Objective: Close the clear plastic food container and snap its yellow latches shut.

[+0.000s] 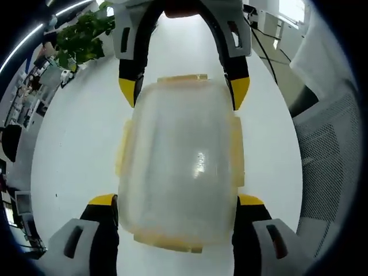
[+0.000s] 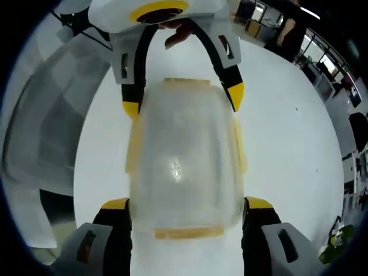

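The clear plastic container (image 1: 181,164) rests on the white table (image 1: 75,144) with its lid on and yellow latches (image 1: 237,152) along all its edges. My left gripper (image 1: 177,201) is open wide, its yellow-tipped jaws straddling the container's near end, close against both sides. From the opposite end, my right gripper (image 1: 183,89) straddles the far end the same way. In the right gripper view the container (image 2: 184,164) lies between the right gripper (image 2: 187,204) and the left gripper (image 2: 183,98) across from it. Whether any jaw presses on the container is unclear.
A grey mesh office chair (image 1: 328,155) stands beside the table; it is the chair (image 2: 52,132) in the right gripper view too. A potted plant (image 1: 83,37) sits beyond the table's far edge. Cables (image 1: 270,40) lie on the floor. A person (image 2: 287,29) stands in the background.
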A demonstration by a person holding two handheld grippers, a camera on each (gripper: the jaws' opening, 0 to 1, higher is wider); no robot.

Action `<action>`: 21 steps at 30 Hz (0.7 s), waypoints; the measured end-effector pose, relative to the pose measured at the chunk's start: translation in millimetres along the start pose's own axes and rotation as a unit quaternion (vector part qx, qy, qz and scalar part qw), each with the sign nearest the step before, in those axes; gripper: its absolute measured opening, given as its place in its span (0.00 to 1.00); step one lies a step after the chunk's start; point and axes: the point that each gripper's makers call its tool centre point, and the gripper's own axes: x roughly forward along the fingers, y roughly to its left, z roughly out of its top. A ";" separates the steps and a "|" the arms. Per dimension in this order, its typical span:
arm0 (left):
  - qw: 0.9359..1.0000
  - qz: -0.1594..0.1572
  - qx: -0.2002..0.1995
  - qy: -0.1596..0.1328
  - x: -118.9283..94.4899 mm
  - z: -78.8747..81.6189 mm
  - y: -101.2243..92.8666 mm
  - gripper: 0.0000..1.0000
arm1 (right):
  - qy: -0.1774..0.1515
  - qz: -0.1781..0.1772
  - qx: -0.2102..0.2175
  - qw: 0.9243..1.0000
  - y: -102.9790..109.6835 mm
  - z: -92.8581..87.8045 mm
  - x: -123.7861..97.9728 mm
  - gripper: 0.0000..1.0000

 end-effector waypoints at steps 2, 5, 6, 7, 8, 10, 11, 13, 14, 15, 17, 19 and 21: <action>1.000 0.000 -0.001 -0.003 -1.4 -1.4 -1.8 0.82 | 0.000 -0.001 0.001 1.000 2.1 1.5 0.2 0.79; 1.000 0.004 -0.007 -0.012 -2.4 -3.3 -4.0 0.83 | 0.001 -0.001 0.002 1.000 5.2 4.2 1.7 0.79; 1.000 0.007 -0.006 -0.012 -2.4 -5.2 -5.5 0.83 | -0.001 0.000 0.004 1.000 7.0 6.4 2.1 0.79; 1.000 0.008 -0.003 -0.010 -2.5 -6.6 -6.4 0.83 | -0.002 0.000 0.006 1.000 8.4 7.9 2.6 0.79; 1.000 0.008 -0.001 -0.006 -2.6 -8.4 -7.1 0.83 | -0.003 0.000 0.007 1.000 9.6 9.4 3.1 0.79; 1.000 0.008 0.002 0.000 -3.7 -11.2 -8.0 0.83 | -0.003 0.000 0.007 1.000 11.7 12.7 4.3 0.79; 1.000 0.007 0.002 -0.001 -4.6 -13.2 -8.5 0.83 | -0.001 0.001 0.007 1.000 12.6 14.1 4.8 0.79; 1.000 0.005 0.000 -0.003 -6.0 -14.8 -9.4 0.83 | 0.004 0.002 0.006 1.000 13.3 15.4 6.4 0.78; 1.000 0.003 -0.003 -0.003 -7.2 -16.4 -10.3 0.83 | 0.006 0.003 0.004 1.000 14.6 16.8 7.2 0.78; 1.000 0.002 -0.004 -0.003 -8.1 -17.5 -11.4 0.82 | 0.007 0.003 0.001 1.000 15.8 18.5 8.0 0.78; 1.000 -0.001 -0.007 -0.002 -10.6 -21.1 -14.2 0.82 | 0.007 0.004 0.000 1.000 17.8 21.5 8.8 0.78; 1.000 -0.001 -0.007 -0.002 -12.4 -24.3 -16.0 0.82 | 0.006 0.005 -0.001 1.000 19.8 24.8 9.5 0.78; 1.000 -0.001 -0.008 -0.001 -14.5 -30.2 -18.1 0.82 | 0.005 0.005 -0.002 1.000 22.2 30.6 11.2 0.78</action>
